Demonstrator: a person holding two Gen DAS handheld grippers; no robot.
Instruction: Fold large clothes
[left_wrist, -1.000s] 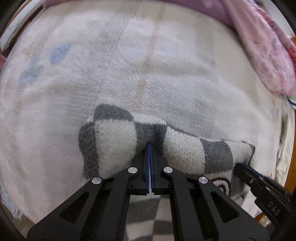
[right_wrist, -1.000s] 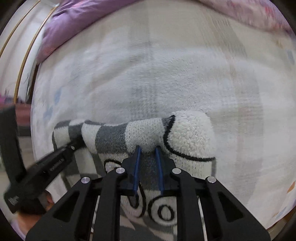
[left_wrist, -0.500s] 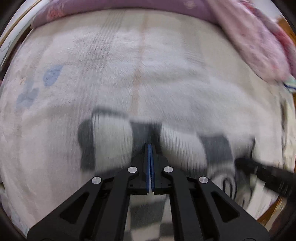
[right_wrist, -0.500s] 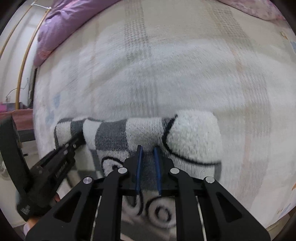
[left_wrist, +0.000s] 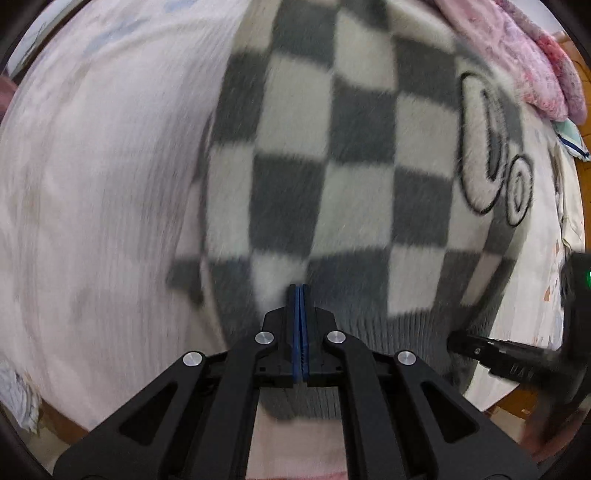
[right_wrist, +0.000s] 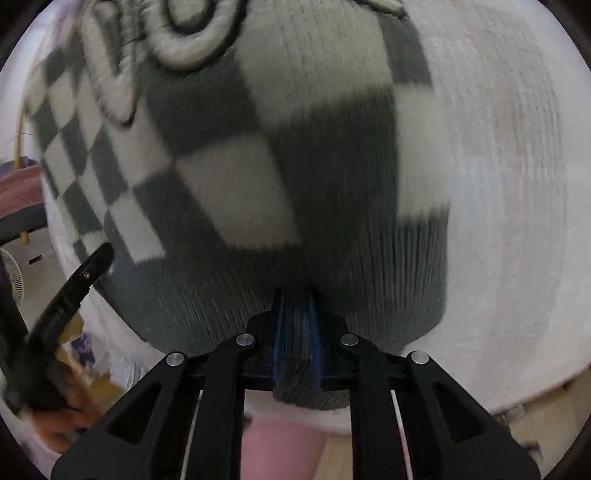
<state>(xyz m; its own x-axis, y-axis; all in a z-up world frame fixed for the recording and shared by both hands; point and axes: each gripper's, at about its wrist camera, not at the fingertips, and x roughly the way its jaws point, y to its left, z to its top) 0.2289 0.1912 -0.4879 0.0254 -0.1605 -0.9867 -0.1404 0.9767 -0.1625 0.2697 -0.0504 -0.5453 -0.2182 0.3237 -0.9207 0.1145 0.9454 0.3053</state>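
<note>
Sweater step: grey-and-white checkered knit sweater lies spread on the fluffy white blanket covering the bed, ribbed grey hem at the blanket's near edge, and both tools grip that hem. Looks like the lay-flat stage with actual folds not yet made; frames are motion-blurred.

Left side: black left gripper has its blue pads pressed together, apparently pinching a thin bit of hem or check just above it; pinch itself is hard to confirm. Tool points forward along the sweater, low over the near edge.

Right side: black right gripper is clamped on a thick bunch of ribbed hem, pads held apart by the cloth between them. Same low forward pose; its tip also shows at the hem's right corner in the left view.

Embroidered outlined letters sit toward the sweater's right part; pink fuzzy bedding lies at the blanket's far right corner.

Next move probably needs letting go of the hem, then regripping a side or sleeve to fold inward.
</note>
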